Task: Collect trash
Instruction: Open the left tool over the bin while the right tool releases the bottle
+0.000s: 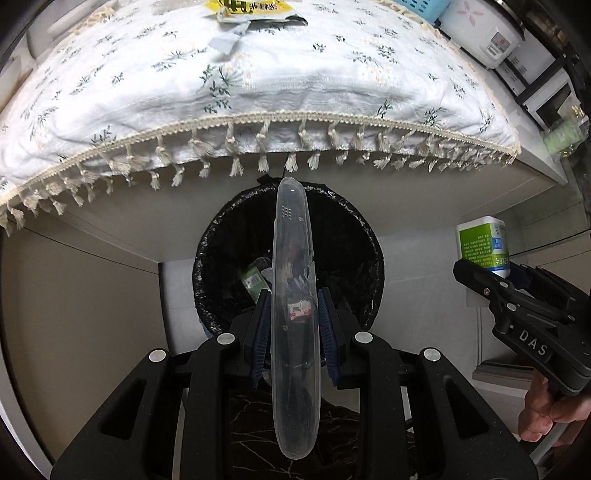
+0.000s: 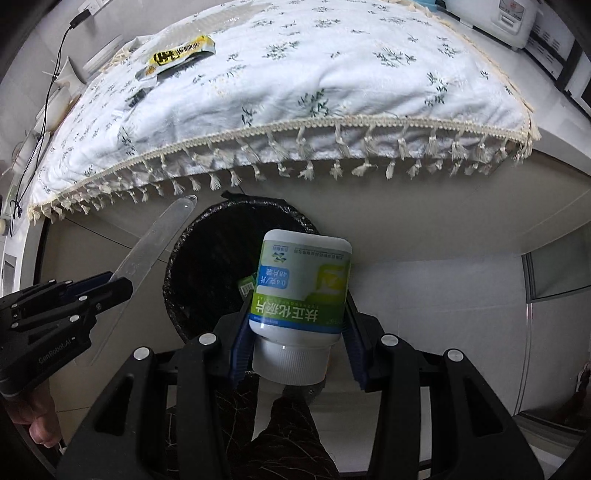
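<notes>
Clear case (image 1: 293,317) clamped between jaws (bottle (image 2: 301,288) likewise).

The yellow crinkled snack wrapper (image 1: 255,9), far ahead of the left tongs on the white flowered tablecloth (image 1: 295,77), is cut off by the top edge in the left wrist view. Deep in the round black-lined trash bin (image 1: 221,258) below both tongs, the contents are mostly dark; only a small green packet (image 1: 253,282) shows, half hidden behind the long clear plastic case (image 1: 293,314). The white rice cooker (image 2: 491,18), far ahead and right of the right tongs, runs off the frame. Small print on the white and green pill bottle (image 2: 303,288) is unreadable.
</notes>
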Demonstrator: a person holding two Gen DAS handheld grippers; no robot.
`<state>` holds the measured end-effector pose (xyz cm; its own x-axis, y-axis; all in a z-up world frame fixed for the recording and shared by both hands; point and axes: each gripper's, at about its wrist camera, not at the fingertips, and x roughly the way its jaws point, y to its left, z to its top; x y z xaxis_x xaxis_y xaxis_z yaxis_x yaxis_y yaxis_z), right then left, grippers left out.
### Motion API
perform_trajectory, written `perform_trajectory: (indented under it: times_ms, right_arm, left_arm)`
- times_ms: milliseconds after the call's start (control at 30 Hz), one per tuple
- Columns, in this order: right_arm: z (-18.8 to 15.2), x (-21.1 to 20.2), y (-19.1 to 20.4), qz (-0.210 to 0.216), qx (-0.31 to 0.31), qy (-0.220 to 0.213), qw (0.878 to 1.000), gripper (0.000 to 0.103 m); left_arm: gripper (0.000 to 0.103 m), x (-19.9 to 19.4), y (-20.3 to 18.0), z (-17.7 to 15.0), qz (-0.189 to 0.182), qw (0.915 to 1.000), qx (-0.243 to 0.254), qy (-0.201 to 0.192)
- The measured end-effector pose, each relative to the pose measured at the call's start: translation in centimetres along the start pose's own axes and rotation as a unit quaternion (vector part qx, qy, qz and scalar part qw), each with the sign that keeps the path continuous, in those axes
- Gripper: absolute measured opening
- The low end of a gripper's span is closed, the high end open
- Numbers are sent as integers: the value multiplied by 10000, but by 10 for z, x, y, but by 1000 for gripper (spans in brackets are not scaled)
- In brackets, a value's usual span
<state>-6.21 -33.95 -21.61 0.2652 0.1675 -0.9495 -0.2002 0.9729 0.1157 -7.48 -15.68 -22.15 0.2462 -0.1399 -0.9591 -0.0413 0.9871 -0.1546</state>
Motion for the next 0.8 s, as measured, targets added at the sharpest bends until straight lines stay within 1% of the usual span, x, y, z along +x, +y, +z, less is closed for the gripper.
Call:
perform_trajectory:
  times_ms: [233,533,800]
  right_arm:
    - [-10,6,-7,-87,-4,68,9999,41]
    - [-22,9,-15,-99,80,152,9998,41]
    - [-25,11,-17,-113,68,200,9997,41]
  left_arm:
    - [25,25,-8,-10,106,9998,139,86]
    - [25,57,-14,-11,152,9993,74,326]
    - [26,68,-23,-12,118,9992,190,330]
